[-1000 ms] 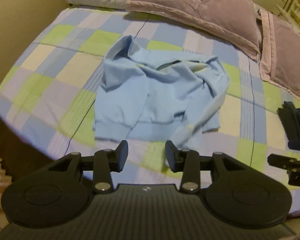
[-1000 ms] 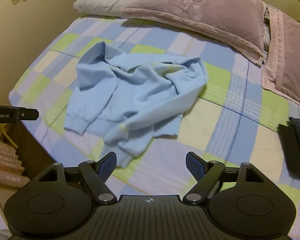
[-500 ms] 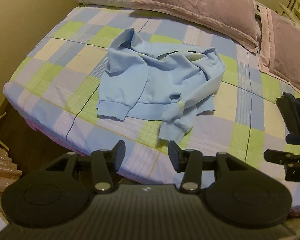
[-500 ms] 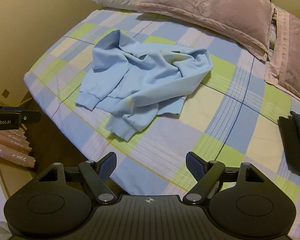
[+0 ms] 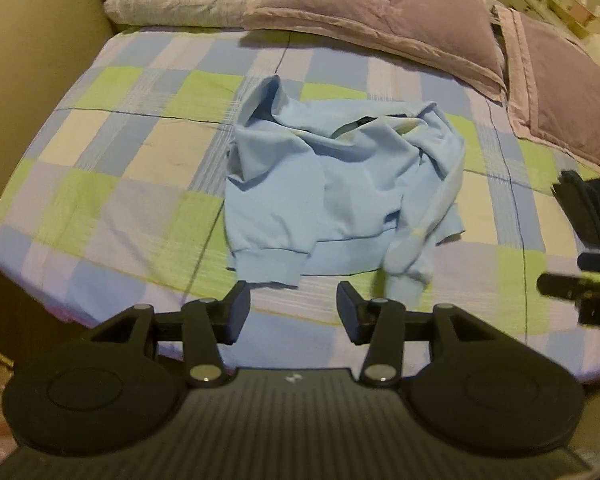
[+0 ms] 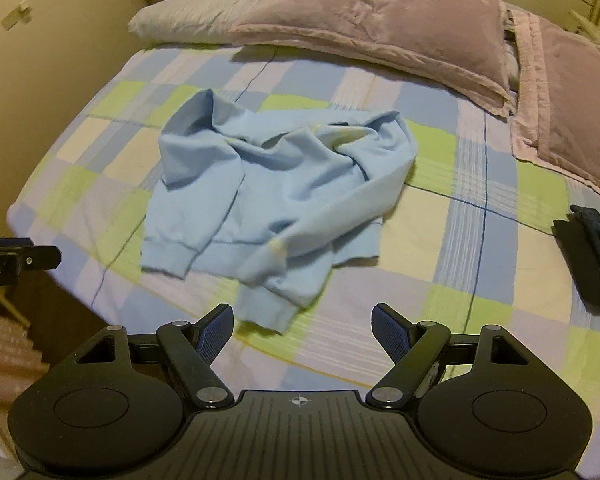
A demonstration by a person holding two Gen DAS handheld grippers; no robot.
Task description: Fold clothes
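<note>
On the checked bed [image 5: 112, 168] the crumpled blue sweatshirt [image 5: 340, 196] lies at twelve o'clock from the empty, open-jawed left gripper [image 5: 293, 307] and right gripper [image 6: 302, 326] (sleeves overlapping the body), so pinching one cuff could drag several layers together.

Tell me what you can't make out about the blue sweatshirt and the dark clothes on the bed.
- Light blue sweatshirt: crumpled in both views, so its own folds hide the neckline and the underside.
- Dark clothes: cut off by the right edge in both views; garment type unclear.
- Sweatshirt's near cuff: motion-blurred in the left wrist view.
</note>
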